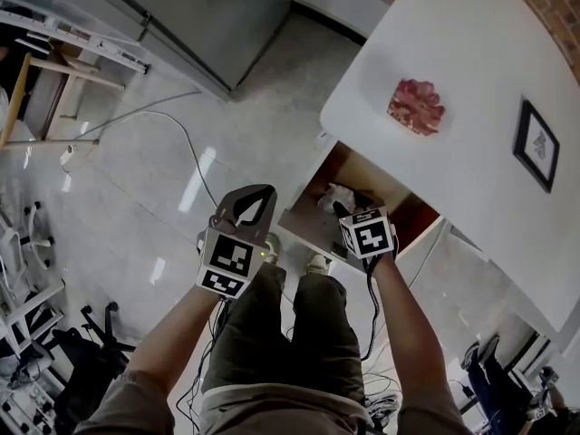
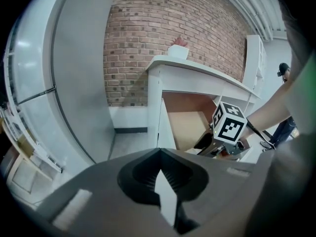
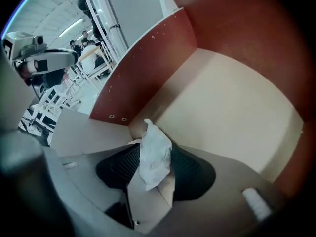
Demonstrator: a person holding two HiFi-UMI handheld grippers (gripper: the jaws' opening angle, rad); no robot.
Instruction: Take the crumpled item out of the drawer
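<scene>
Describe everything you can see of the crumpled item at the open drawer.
The crumpled item is a small wad of white, paper-like sheet, creased, with a pointed tip sticking out past the jaws. The right hand-held gripper is shut on it, pressing both sides. It hangs inside the open drawer, near a corner; whether it touches the pale floor cannot be told.

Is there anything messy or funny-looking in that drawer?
Yes. A crumpled white paper is in the open drawer, near its front corner. It looks odd because it is all scrunched up, like rubbish. The right gripper is shut on it.
</scene>
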